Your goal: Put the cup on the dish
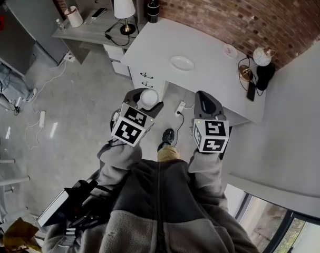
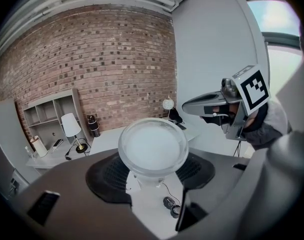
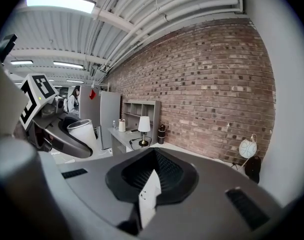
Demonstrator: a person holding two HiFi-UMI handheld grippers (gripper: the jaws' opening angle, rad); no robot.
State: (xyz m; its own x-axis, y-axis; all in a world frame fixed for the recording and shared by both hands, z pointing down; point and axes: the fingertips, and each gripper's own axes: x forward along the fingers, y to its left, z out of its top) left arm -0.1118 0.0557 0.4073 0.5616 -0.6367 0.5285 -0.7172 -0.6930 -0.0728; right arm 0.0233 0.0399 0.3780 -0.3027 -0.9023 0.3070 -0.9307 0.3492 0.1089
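A white cup (image 1: 148, 97) sits between the jaws of my left gripper (image 1: 143, 103), which is shut on it. I hold it in the air in front of the white desk (image 1: 207, 80). In the left gripper view the cup's round rim (image 2: 153, 146) fills the space between the dark pads (image 2: 109, 176). The white dish (image 1: 182, 62) lies on the desk, ahead of the cup and a little to its right. My right gripper (image 1: 207, 101) hangs beside the left one, shut and holding nothing. In the right gripper view its jaws (image 3: 150, 180) leave only a thin slit, and the cup (image 3: 85, 132) shows at the left.
On the desk stand a globe lamp (image 1: 262, 56) with black items at the right end, a small saucer (image 1: 230, 50) and a black flask (image 1: 153, 9) by the brick wall. A grey side desk holds a table lamp (image 1: 124, 7). Cables lie on the floor (image 1: 41, 119).
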